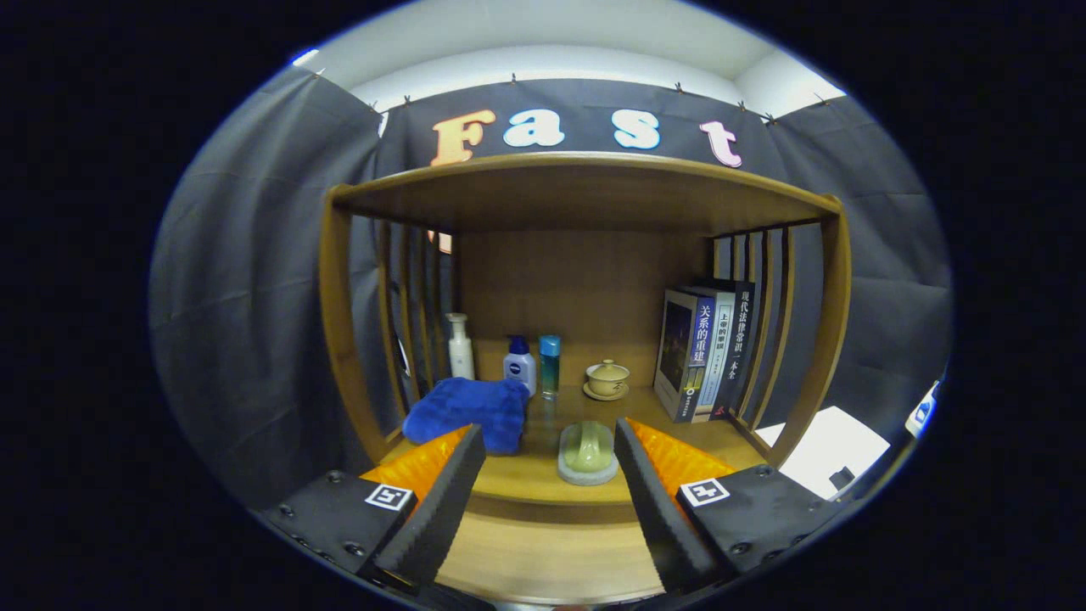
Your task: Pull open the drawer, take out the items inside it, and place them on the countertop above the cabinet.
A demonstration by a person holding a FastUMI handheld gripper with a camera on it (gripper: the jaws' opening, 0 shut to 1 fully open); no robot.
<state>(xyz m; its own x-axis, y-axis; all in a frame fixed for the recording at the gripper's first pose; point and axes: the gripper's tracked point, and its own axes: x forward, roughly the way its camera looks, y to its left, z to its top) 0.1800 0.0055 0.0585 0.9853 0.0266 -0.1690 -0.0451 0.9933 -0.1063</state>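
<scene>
Gripper (550,458) held level w/ cabinet's bench (543,475); fingers spread wide, nothing between the pads, no contact w/ anything. Small pale-green ceramic piece (587,451) sits on a round grey coaster at bench front edge, centre, just ahead of fingers and in line w/ the gap between them. Folded blue cloth (468,411) at front-left of bench, just beyond left finger. Along back edge, left to centre: white pump bottle (460,346), white bottle w/ blue cap (519,365), slim teal bottle (550,365), then lidded tea cup on saucer (607,379). Books (702,352) stand upright at right edge against side slats. Wooden top shelf (585,191) spans above. Lower wood surface (547,556) shows between fingers below bench front edge; cannot tell whether it's the drawer.
</scene>
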